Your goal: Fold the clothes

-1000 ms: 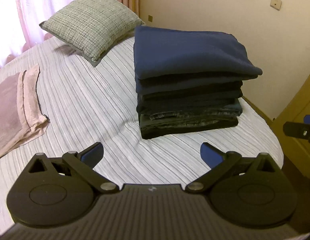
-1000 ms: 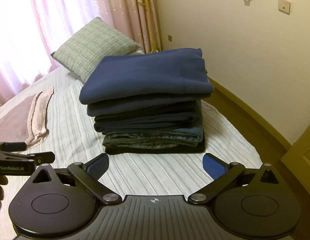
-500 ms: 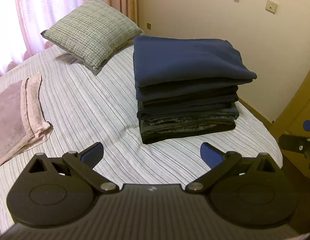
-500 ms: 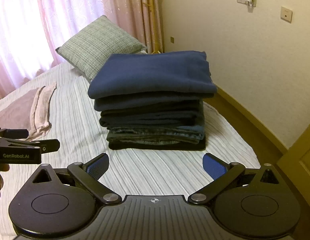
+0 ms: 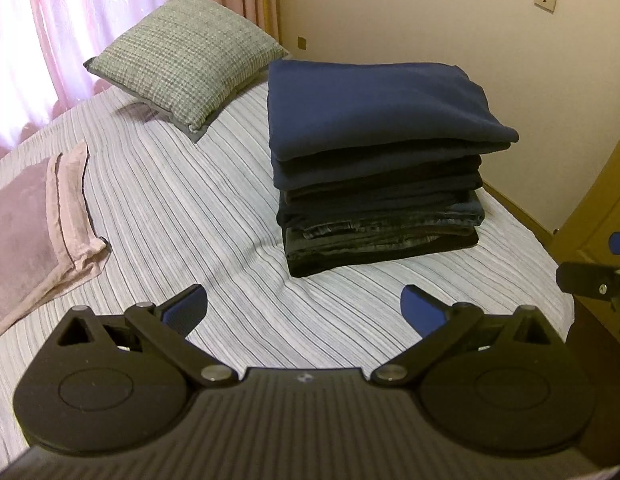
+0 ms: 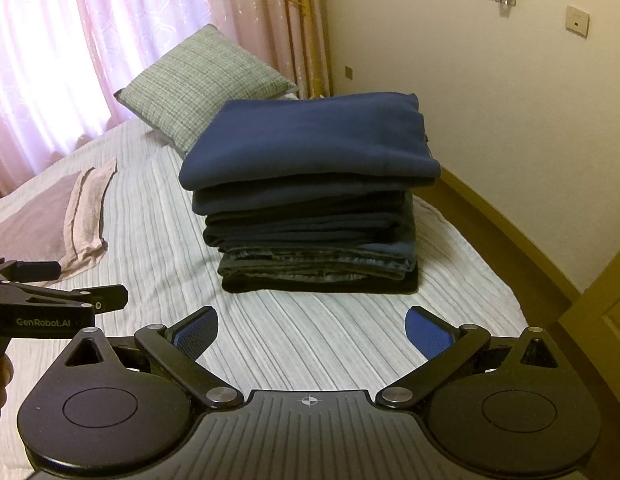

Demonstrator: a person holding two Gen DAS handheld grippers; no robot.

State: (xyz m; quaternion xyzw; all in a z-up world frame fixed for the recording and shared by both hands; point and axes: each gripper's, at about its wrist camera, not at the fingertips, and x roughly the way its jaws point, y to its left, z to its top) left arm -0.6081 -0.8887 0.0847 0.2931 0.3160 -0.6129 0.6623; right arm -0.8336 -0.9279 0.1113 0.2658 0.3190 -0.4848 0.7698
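The stack of folded clothes [image 5: 379,168] sits on the striped bed [image 5: 182,216], near its far right corner. The top layer is a navy garment [image 6: 313,140], squared and flat; darker layers lie beneath with edges roughly aligned. A grey checked cushion [image 5: 186,56] lies behind, a pink pillow [image 5: 34,232] to the left. Left hand-held gripper [image 5: 304,308] and right hand-held gripper [image 6: 311,330] both stand wide apart, empty, above the bed.

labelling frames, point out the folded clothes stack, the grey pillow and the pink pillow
folded clothes stack [image 6: 310,148], right wrist view, top navy layer
grey pillow [image 5: 186,60], left wrist view, middle of its woven face
pink pillow [image 5: 26,224], left wrist view, mauve centre panel
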